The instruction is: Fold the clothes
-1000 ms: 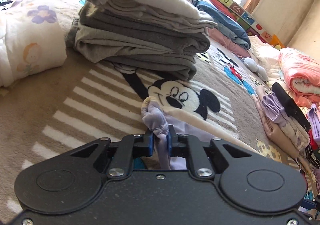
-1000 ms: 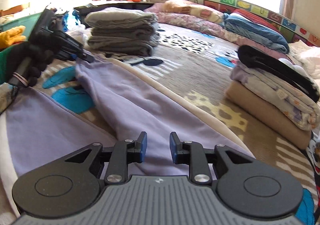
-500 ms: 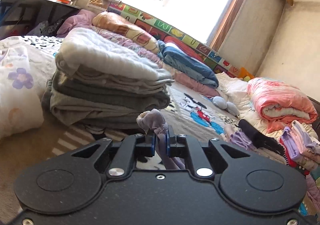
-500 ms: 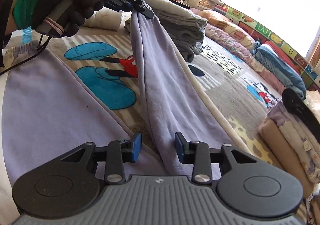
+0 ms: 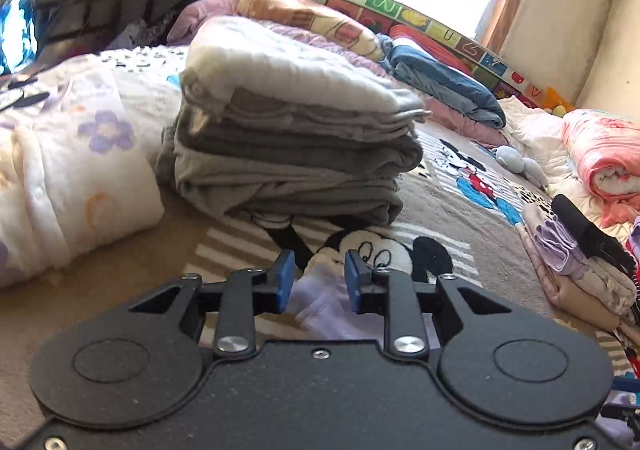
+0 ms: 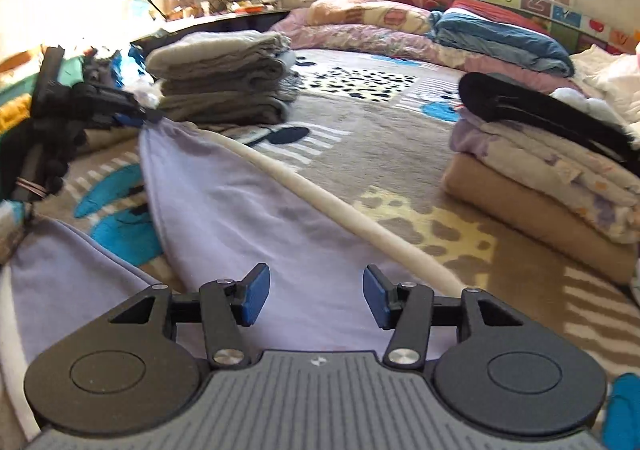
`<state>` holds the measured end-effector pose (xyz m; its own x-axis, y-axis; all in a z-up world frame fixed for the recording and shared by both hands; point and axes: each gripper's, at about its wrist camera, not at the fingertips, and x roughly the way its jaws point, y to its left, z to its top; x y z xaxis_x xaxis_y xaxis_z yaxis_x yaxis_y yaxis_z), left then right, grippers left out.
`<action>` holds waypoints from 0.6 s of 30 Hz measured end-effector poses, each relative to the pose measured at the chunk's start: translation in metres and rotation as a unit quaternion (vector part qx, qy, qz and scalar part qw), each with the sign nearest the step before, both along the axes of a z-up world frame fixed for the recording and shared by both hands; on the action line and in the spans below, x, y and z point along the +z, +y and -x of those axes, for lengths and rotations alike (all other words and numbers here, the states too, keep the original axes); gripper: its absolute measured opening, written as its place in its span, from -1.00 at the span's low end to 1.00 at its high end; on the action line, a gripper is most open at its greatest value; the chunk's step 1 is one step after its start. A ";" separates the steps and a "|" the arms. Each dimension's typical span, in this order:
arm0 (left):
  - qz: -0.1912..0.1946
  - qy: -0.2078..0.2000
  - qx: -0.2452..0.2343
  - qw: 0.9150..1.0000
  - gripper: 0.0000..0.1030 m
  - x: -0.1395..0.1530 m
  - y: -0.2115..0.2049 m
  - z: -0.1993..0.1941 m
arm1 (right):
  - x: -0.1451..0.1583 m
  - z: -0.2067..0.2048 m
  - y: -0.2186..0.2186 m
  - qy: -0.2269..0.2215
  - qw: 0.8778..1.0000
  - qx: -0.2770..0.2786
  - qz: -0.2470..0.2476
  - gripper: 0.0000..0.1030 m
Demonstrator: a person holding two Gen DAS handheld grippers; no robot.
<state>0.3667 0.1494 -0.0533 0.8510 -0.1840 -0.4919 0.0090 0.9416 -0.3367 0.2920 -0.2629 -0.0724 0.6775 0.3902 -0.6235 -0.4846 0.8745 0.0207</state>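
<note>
A: Far left in the right wrist view: a gloved hand [image 6: 38, 146] around the left gripper [image 6: 138, 117], tip just at the far corner of the lilac garment [image 6: 240, 218]. Touching it or only above it — hard to tell, blurred there.

B: From the left wrist view, clearer. Left gripper [image 5: 316, 282] opening, blue pads [image 5: 285, 282] apart, nothing pressed between them. Lilac cloth [image 5: 320, 298] seen through the gap, lying below on the cartoon-mouse blanket [image 5: 460, 210].

A: Further left in that view, a white flowered quilt [image 5: 72, 170]. Then the grey folded stack [image 5: 288, 146] just beyond the pads, well clear of them.

B: Same grey stack [image 6: 224, 82] behind the garment's far end in the right view. Garment stretched from there down toward the camera, flat on the blanket [image 6: 360, 154], cream edge [image 6: 340, 206] along its right side.

A: Right gripper [image 6: 316, 300] over the near end of the lilac cloth. Jaws opening, wide apart, cloth beneath rather than pinched.

B: To the right, a second folded pile [image 6: 552, 186], tan at the bottom, patterned in the middle, a black piece [image 6: 540, 114] on top. Well apart from the garment.

A: Same pile [image 5: 576, 278] at the right edge of the left view, a pink rolled quilt [image 5: 608, 162] behind it.
</note>
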 end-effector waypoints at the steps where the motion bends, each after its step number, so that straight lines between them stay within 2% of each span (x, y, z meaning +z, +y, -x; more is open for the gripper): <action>1: -0.001 -0.006 -0.017 1.000 -0.53 0.003 -0.003 0.002 | 0.000 -0.005 -0.002 0.002 1.000 -0.006 0.009 0.02; 4: -0.013 -0.021 -0.103 0.994 -0.53 0.010 -0.020 0.007 | -0.003 -0.020 -0.001 0.013 0.999 -0.005 0.038 0.02; 7: -0.023 -0.015 -0.140 0.990 -0.53 0.006 -0.035 0.006 | -0.010 -0.038 0.007 0.020 0.996 0.001 0.081 0.04; 9: -0.033 -0.002 -0.143 0.989 -0.52 0.000 -0.041 0.004 | -0.015 -0.050 0.013 0.021 0.993 0.003 0.115 0.05; 13: -0.045 0.034 -0.097 0.994 -0.50 -0.013 -0.034 -0.004 | -0.022 -0.076 0.010 0.061 0.993 0.010 0.102 0.14; 14: -0.051 0.045 -0.086 0.994 -0.48 -0.018 -0.031 -0.006 | -0.024 -0.081 0.009 0.066 0.993 0.009 0.101 0.07; 16: -0.061 0.080 -0.072 0.992 -0.47 -0.033 -0.025 -0.012 | -0.025 -0.089 0.005 0.082 0.993 0.009 0.085 -0.30; 17: -0.063 0.091 -0.068 0.992 -0.47 -0.038 -0.023 -0.014 | -0.026 -0.093 0.003 0.092 0.993 0.009 0.070 -0.61; 18: -0.064 0.097 -0.065 0.991 -0.47 -0.043 -0.021 -0.015 | -0.027 -0.096 0.001 0.103 0.993 0.007 0.053 -0.74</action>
